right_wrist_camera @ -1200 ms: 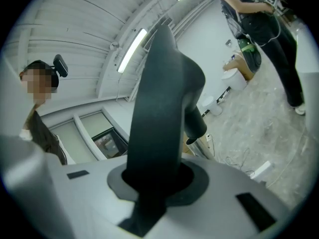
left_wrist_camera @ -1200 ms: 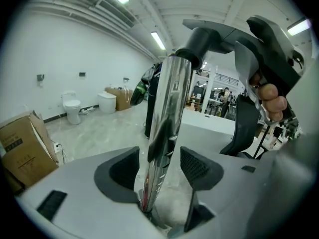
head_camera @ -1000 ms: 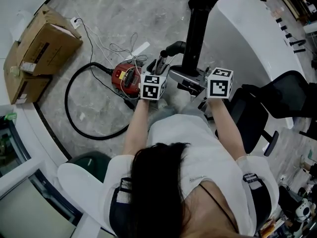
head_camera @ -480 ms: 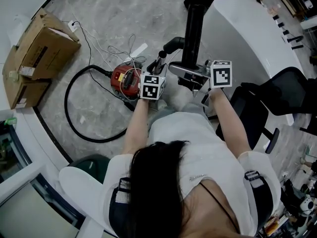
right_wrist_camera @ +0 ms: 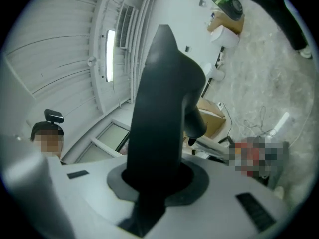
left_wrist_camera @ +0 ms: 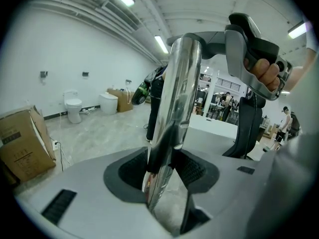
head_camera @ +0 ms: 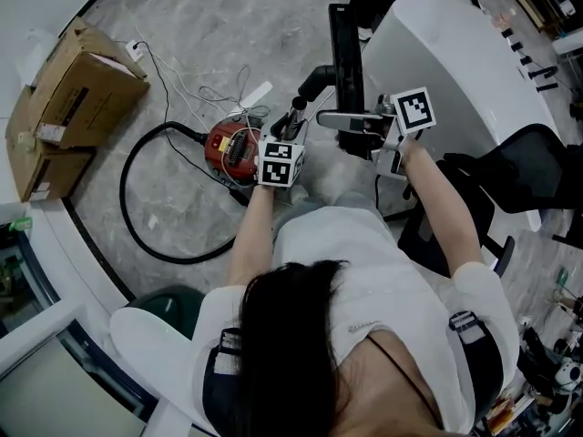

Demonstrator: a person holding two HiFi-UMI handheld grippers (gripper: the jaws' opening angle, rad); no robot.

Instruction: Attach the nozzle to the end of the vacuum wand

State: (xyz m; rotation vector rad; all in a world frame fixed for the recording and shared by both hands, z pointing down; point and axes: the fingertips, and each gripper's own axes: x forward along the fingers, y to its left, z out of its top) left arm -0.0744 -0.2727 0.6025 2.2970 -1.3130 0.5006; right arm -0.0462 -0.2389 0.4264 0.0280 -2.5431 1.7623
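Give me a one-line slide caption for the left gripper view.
Left tongs clamped on the chrome vacuum wand, its grey handle curving overhead, cardboard box on the floor at left.

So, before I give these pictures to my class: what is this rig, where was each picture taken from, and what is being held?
There is no robot here. A person holds a hand tool with two jaws in each hand, and the cubes with square markers are part of those tools.

The head view comes from a camera on the person's head, looking steeply down. On the floor lie a red vacuum cleaner, its black hose and a cardboard box.

The other two pictures come from cameras riding on the tools, each looking along its own jaws. The left gripper is shut on the shiny vacuum wand. The right gripper is shut on the black nozzle.
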